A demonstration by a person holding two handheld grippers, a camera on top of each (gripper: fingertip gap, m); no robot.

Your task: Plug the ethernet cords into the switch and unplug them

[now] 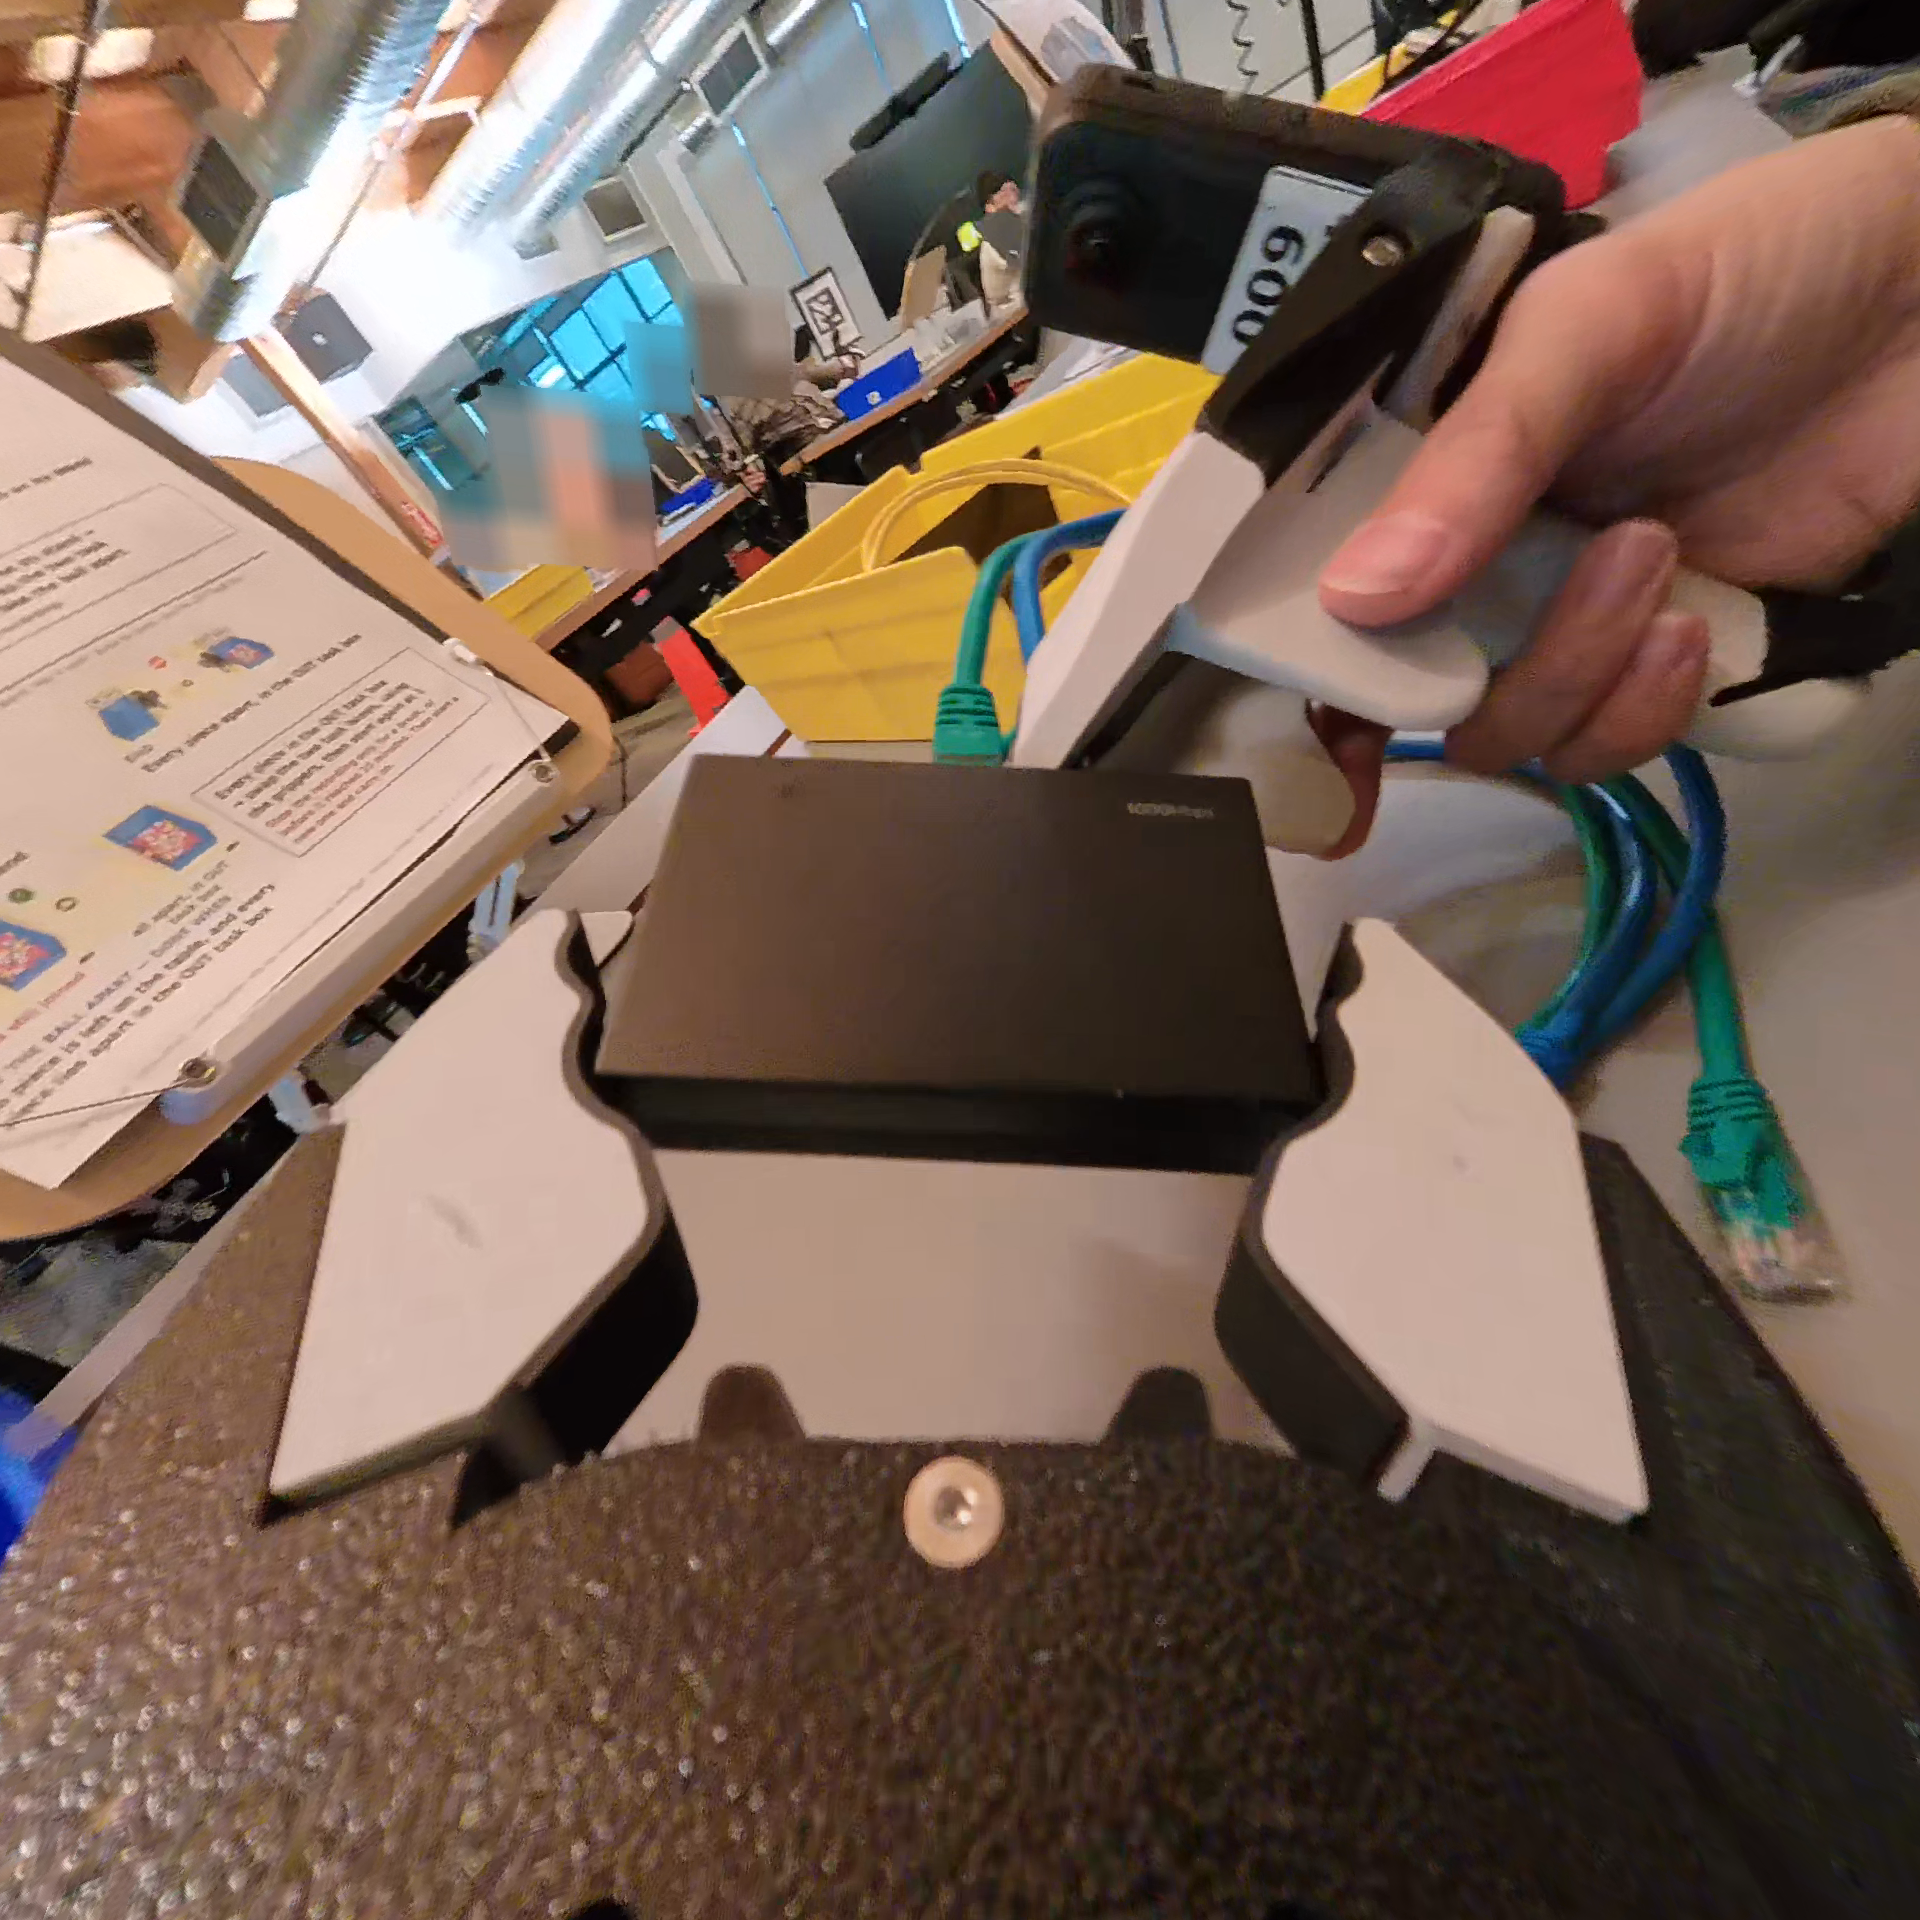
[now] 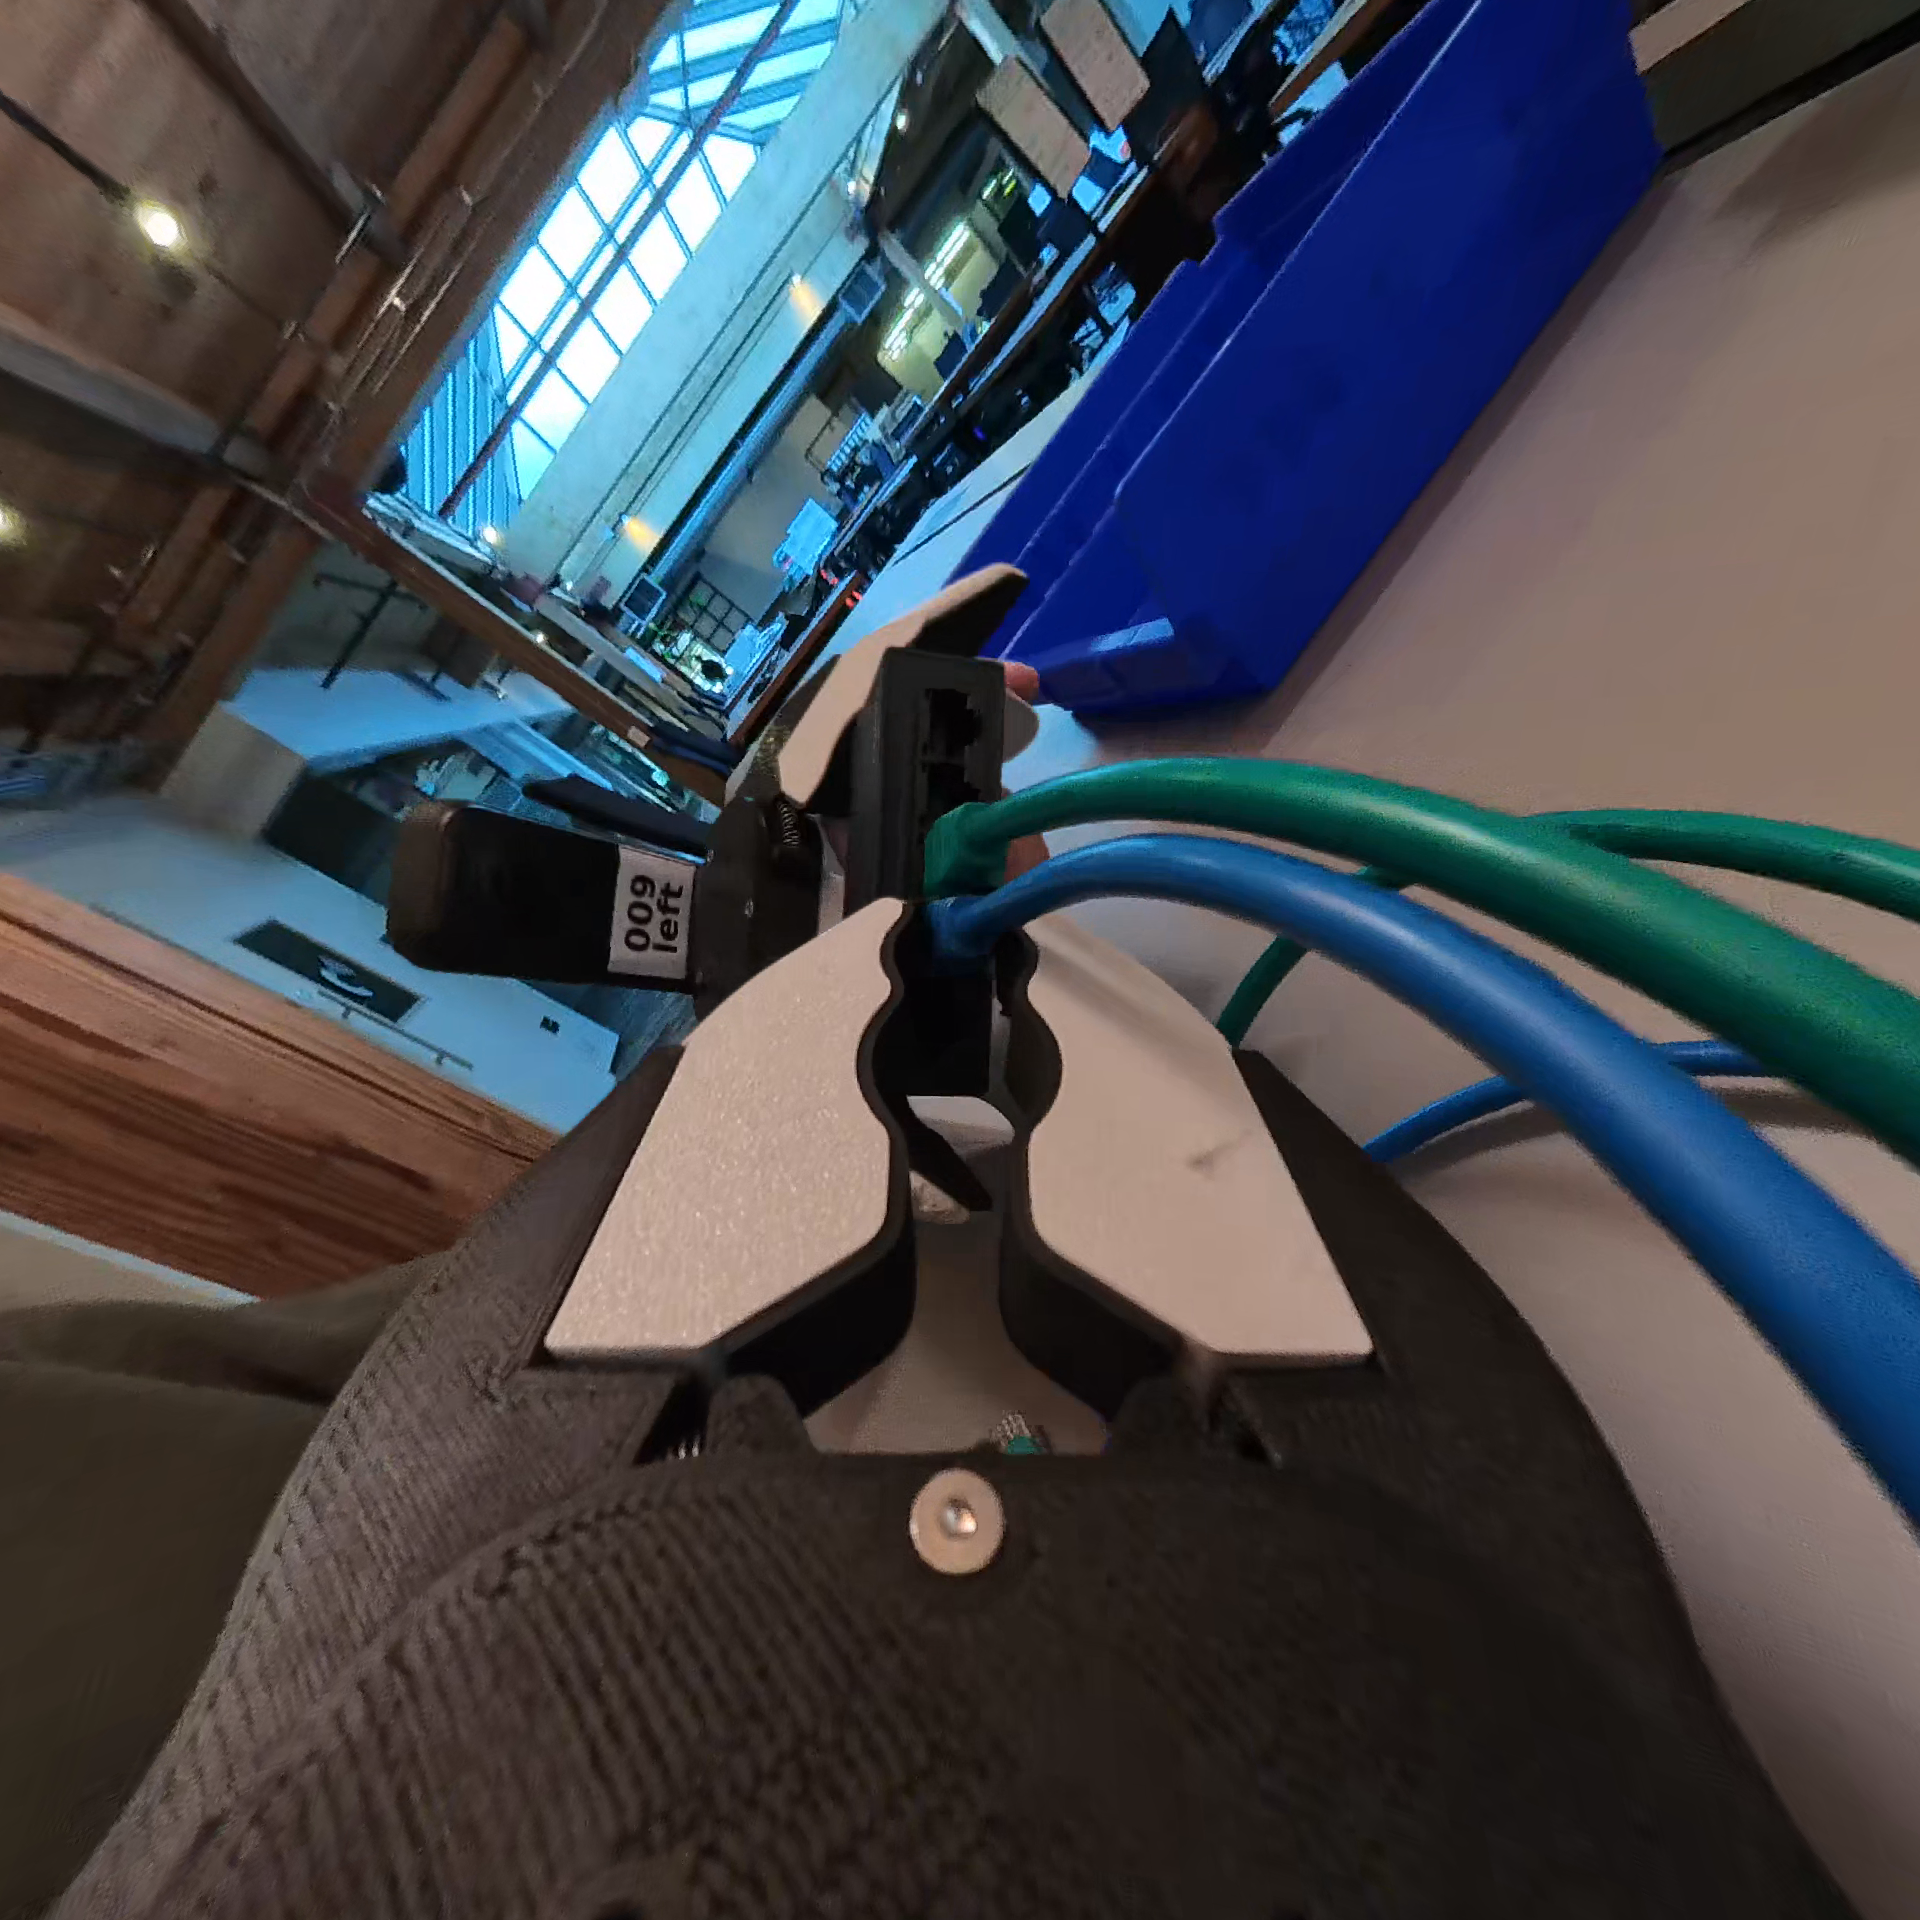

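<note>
Yellow bin (image 1: 831,634), blue bins (image 2: 1299,416), instruction sheet (image 1: 208,727)

The switch (image 1: 951,935) is a flat black box in the middle of the left wrist view, its matte top facing up and its near end wedged between two pale fingers. In the right wrist view its port face (image 2: 951,758) sits at centre frame, turned sideways. A green cord (image 2: 1351,821) and a blue cord (image 2: 1403,935) are plugged in side by side there, sweeping off to the right edge. Another green plug (image 1: 1740,1153) lies loose at the right of the left wrist view.
</note>
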